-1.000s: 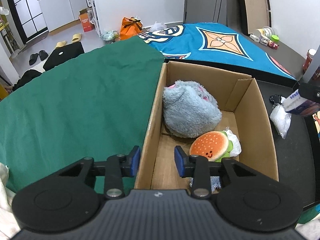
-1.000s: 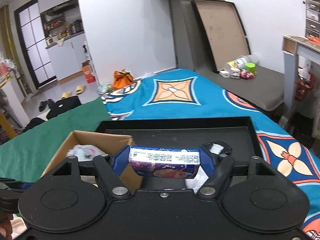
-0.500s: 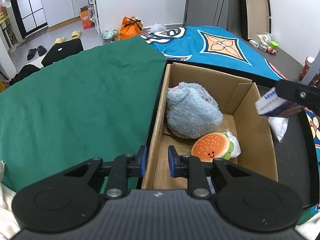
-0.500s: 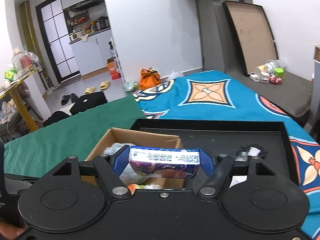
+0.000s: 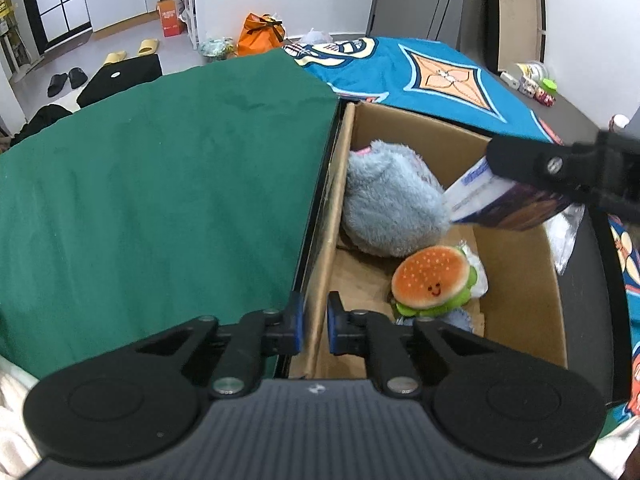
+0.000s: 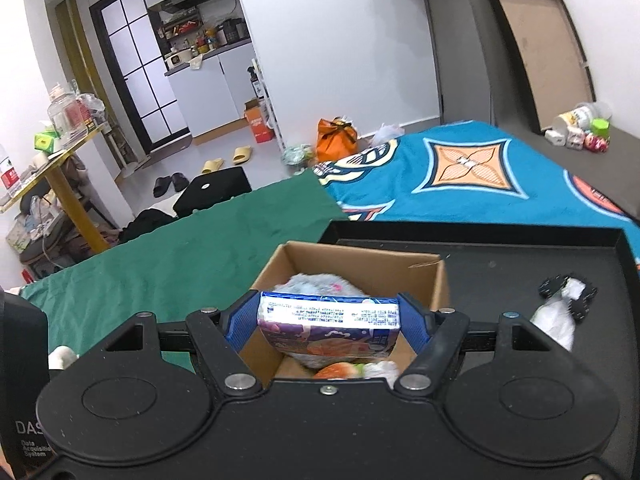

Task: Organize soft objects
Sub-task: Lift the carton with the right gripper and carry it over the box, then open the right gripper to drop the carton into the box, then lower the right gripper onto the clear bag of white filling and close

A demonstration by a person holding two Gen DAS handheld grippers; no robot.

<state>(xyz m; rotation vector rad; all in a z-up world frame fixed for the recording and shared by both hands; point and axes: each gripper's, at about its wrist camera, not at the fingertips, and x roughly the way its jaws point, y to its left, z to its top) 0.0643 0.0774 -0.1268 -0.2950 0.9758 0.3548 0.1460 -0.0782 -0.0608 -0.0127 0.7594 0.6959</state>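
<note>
Right fingers (image 6: 329, 322) clamp my purple-white soft tissue pack (image 6: 329, 326) crosswise, probably over the open cardboard box (image 6: 362, 258); left fingers (image 5: 315, 326) pinch its wall.

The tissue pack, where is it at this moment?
In both wrist views the tissue pack is clamped in the right tool, held above the open cardboard box, over the grey plush and near the burger toy.

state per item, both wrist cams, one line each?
left gripper: fingers clamped on the box wall
box: open, upright on the tray
right gripper: shut on the pack
pack: held above the box
grey plush: lying in the box
burger plush: in the box, face up
bag: loose on the tray
tray: flat, under the box
</note>
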